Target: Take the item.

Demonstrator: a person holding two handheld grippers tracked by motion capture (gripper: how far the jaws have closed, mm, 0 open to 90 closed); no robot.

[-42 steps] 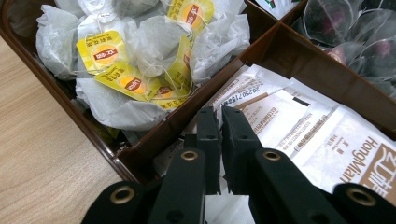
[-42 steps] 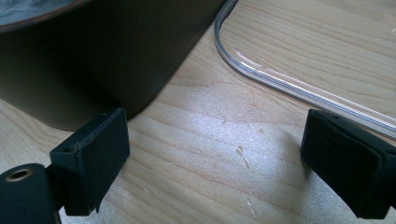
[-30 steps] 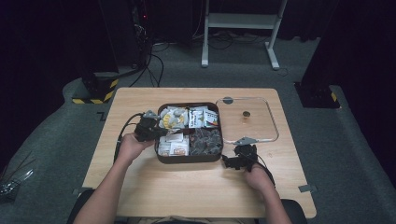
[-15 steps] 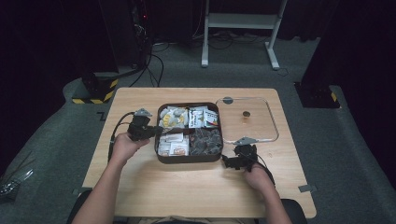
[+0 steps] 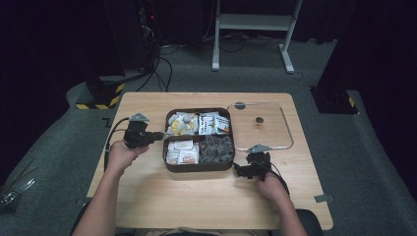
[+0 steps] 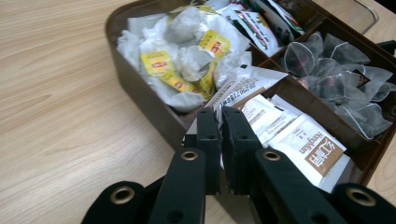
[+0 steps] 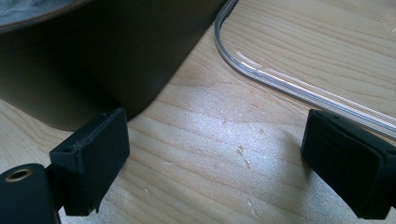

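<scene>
just ahead of the left gripper (image 6: 218, 126), past its jaw tips, sits a brown box (image 5: 199, 166) split into four compartments. its two black jaws are pressed together on a white paper sachet (image 6: 243, 84), pinching the near edge of it; the sachet slants up and away from the tips, over the box's near wall. beyond the held sachet, in the compartment farther from the jaws, lies a heap of tea bags with yellow tags (image 6: 180, 65). to the right of the jaws, in the near compartment, flat white-and-brown packets (image 6: 299, 142) lie stacked, and farther right a compartment holds translucent pyramid bags (image 6: 336, 79). in the high view the left gripper (image 5: 156, 136) hangs just beside the box's left wall, borne by the left hand (image 5: 122, 153).

the right gripper (image 7: 215, 163) has its jaws wide apart with bare table (image 7: 224, 140) between them. the box's dark corner (image 7: 116, 51) stands just beyond its left jaw, and the rim of a clear lid (image 7: 289, 86) runs just beyond its right jaw. in the high view the right gripper (image 5: 242, 171) sits at the box's near right corner, with the lid (image 5: 286, 129) lying flat alongside the box.
</scene>
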